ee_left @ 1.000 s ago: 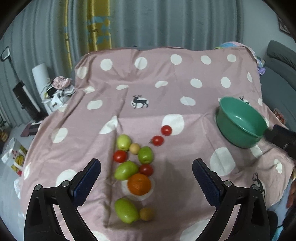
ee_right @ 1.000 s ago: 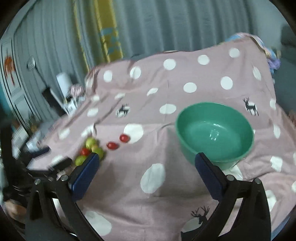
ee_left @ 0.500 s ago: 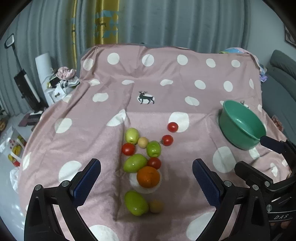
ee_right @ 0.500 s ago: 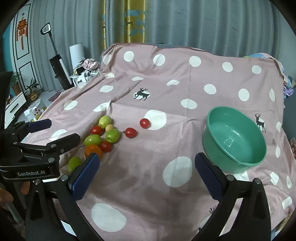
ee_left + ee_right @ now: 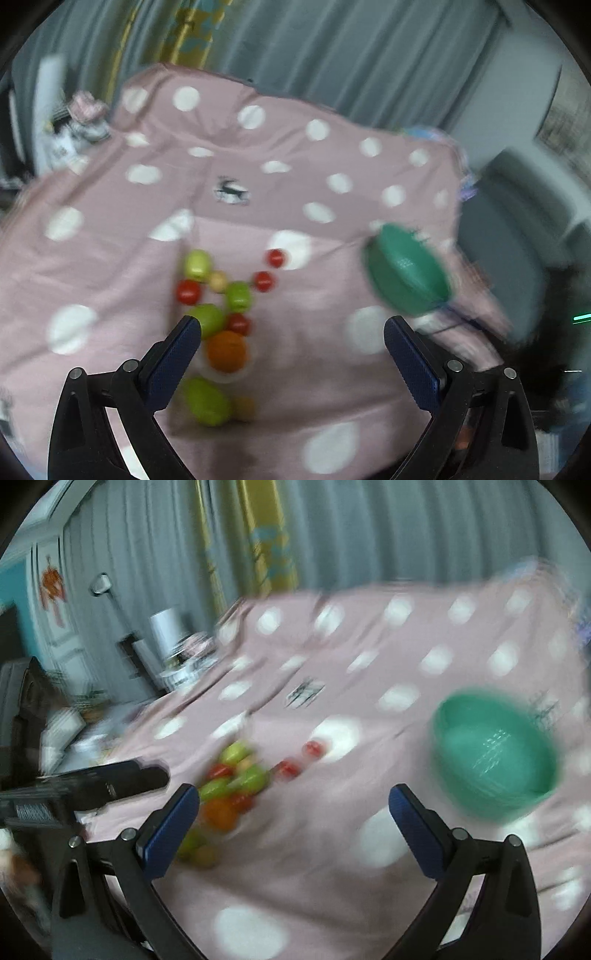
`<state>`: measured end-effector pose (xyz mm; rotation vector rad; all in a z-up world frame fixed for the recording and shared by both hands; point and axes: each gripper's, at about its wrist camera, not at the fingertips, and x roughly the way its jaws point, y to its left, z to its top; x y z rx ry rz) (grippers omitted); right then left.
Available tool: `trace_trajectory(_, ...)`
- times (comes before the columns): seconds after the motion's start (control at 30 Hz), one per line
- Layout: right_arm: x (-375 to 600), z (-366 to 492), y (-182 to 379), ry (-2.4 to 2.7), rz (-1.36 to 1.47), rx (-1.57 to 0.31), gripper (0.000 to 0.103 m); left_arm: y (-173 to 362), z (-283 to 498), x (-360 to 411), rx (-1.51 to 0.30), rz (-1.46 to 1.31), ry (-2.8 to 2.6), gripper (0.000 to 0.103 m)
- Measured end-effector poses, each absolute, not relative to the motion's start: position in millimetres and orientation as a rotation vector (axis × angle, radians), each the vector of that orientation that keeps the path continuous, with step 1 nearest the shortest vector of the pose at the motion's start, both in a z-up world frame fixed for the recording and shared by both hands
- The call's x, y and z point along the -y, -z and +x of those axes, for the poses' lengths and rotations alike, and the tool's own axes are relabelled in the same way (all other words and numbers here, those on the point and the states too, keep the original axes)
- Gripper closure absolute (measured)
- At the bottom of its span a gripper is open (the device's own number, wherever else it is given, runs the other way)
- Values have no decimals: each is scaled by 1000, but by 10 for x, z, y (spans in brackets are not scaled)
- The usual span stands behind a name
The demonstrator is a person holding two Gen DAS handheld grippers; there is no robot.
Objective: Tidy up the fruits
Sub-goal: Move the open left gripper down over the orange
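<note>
Several fruits lie in a cluster on the pink polka-dot cloth: an orange, green fruits, red tomatoes and small tan fruits. An empty green bowl stands to their right. My left gripper is open and empty above the near end of the cluster. My right gripper is open and empty, between the fruits and the bowl. The left gripper's body shows at the left of the right wrist view. Both views are motion-blurred.
Grey curtains hang behind the table. A grey sofa stands to the right. A white roll and clutter sit on the floor to the left, past the table's edge.
Both views have swung and blurred. The left view has tilted, and the fruits now sit closer under its left finger. The right view has swung, with the bowl further right. Both grippers stay open.
</note>
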<state>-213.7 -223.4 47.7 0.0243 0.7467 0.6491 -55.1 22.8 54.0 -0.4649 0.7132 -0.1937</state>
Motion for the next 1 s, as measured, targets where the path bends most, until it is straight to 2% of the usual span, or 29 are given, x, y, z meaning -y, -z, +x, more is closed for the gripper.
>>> trace_trajectory(0.07,2233,-2127,-429,-682,54,-767,0,-577,-597,-326,-659,-548,279,1)
trace_trajectory(0.23,2027,-2257,-357,-788,-96,-740,0,-534,-632,-461,-597,-601,388,1)
trace_trajectory(0.37,1890,-2314,-107,-796,-200,-822,0,-382,-606,-397,-751,-445,296,1)
trace_trajectory(0.53,1956,-2171,96,-793,-70,-940,1,-187,-565,-502,-809,-413,243,1)
trace_trajectory(0.8,1766,-2064,183,-834,-77,-984,17,-10,-320,-454,-919,-202,200,1)
trace_trajectory(0.9,1658,-1977,274,-860,-52,-1042,30,40,-228,-546,-939,-257,216,9)
trace_trajectory(0.97,1577,-1953,307,-882,-39,-1057,33,71,-150,-615,-951,-288,211,22)
trace_trajectory(1.0,1529,-1941,314,-890,-41,-1059,33,83,-122,-624,-958,-301,225,23)
